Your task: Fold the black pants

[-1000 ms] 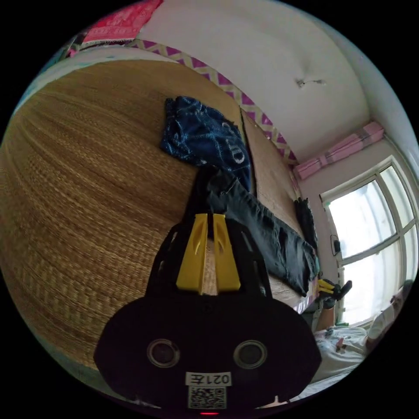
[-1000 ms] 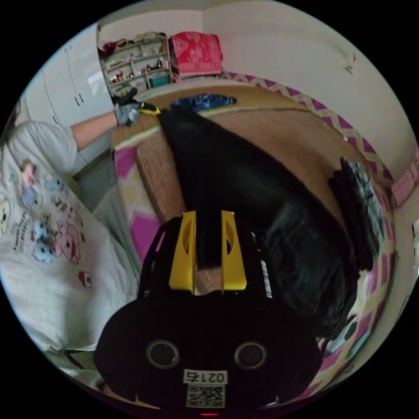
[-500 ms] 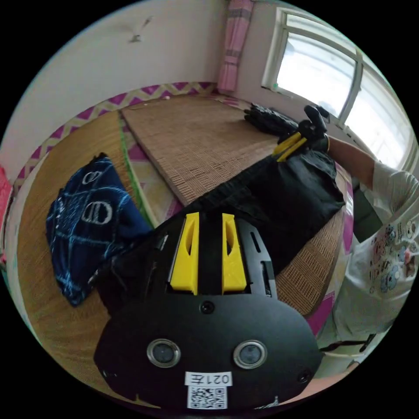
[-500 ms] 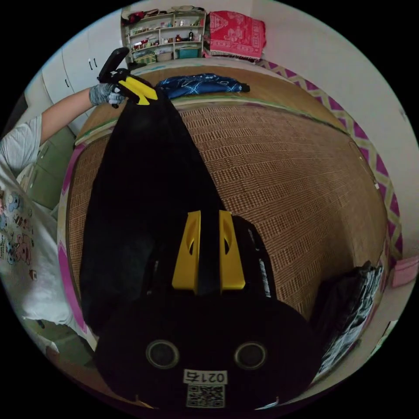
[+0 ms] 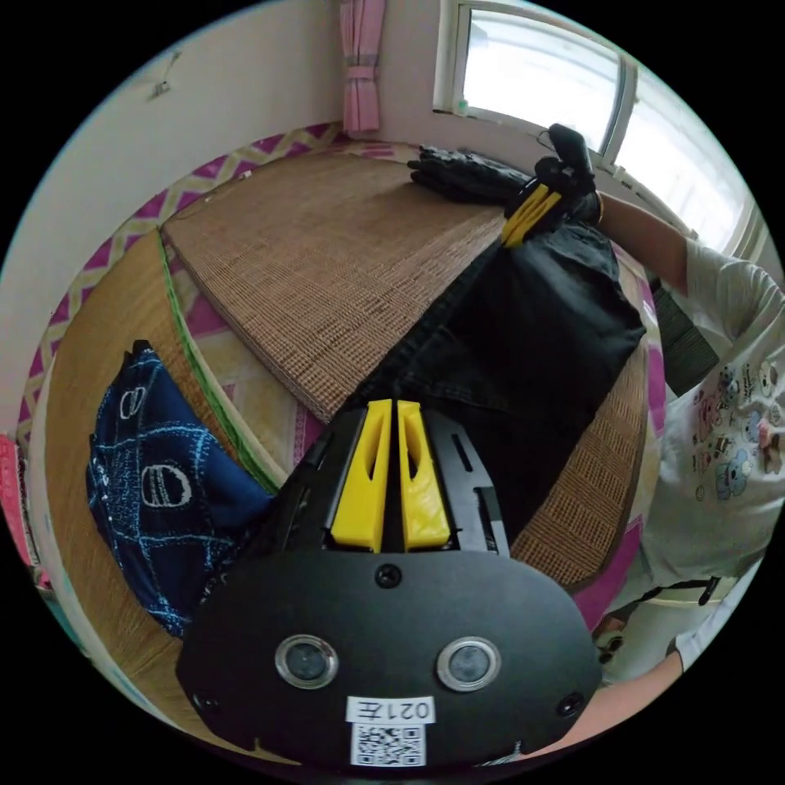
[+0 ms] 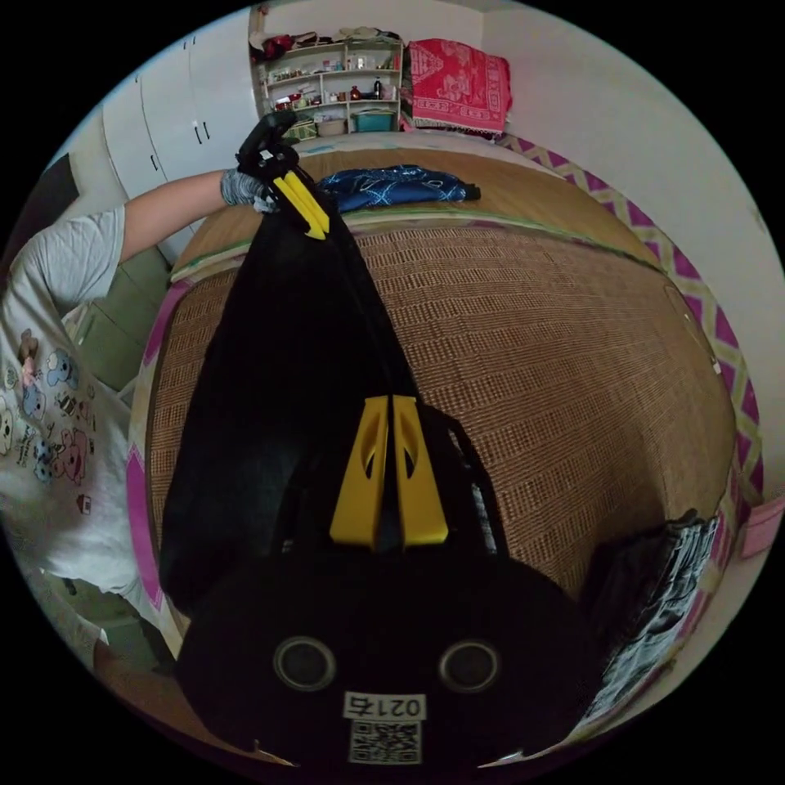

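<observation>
The black pants (image 5: 531,343) (image 6: 286,360) hang stretched in the air between the two grippers, above a woven straw mat (image 5: 327,253) (image 6: 556,343). My left gripper (image 5: 391,405) is shut on one end of the pants; it also appears in the right gripper view (image 6: 315,225), held by a gloved hand. My right gripper (image 6: 391,401) is shut on the other end and shows in the left gripper view (image 5: 513,237) at the top of the cloth. The lower part of the pants sags toward the person's side of the bed.
A dark blue patterned garment (image 5: 159,466) (image 6: 392,184) lies on the neighbouring mat. A folded dark pile (image 5: 470,173) (image 6: 654,564) sits near the window end. The person in a white printed shirt (image 5: 719,441) (image 6: 41,425) stands at the bed's edge. Shelves (image 6: 327,86) stand at the back.
Both grippers have lifted the pants off the mat and pulled them taut. Their jaws have closed tighter on the cloth. Both cameras have swung round.
</observation>
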{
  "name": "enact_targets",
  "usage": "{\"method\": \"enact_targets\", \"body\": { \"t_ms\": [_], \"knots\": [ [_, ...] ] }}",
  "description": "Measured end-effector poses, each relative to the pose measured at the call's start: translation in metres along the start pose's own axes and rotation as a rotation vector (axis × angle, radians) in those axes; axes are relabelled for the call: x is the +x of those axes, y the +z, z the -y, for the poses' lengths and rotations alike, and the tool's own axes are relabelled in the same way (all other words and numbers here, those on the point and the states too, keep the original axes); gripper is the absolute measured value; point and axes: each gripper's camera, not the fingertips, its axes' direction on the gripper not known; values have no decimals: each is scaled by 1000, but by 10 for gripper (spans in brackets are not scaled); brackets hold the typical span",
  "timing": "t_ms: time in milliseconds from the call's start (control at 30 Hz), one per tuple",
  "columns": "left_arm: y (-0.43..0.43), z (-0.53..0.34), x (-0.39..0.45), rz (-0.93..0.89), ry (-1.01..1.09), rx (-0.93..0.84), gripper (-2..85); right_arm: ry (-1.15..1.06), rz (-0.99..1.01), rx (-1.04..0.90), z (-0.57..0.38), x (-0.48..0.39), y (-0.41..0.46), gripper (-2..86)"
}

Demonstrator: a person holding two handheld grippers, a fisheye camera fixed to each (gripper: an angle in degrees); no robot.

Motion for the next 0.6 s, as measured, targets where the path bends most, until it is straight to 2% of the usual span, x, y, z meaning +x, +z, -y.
{"method": "enact_targets", "body": {
  "t_ms": [267,367,467,533,600],
  "knots": [
    [54,11,-32,-21,-96,-91,-3,154,39,-38,-11,34,48,-7],
    [53,-1,-43,-18,-130,-98,-3,223,-92,-9,-22,32,34,-7],
    [47,-23,-50,17,-135,-136,-8,139,-68,38,-32,0,14,-7],
    [41,-37,-53,19,-157,-143,-9,-5,28,36,-31,-52,15,-8],
    [28,-49,-50,-29,-168,-78,-9,-103,73,34,-31,-97,23,-8]
  ]
}}
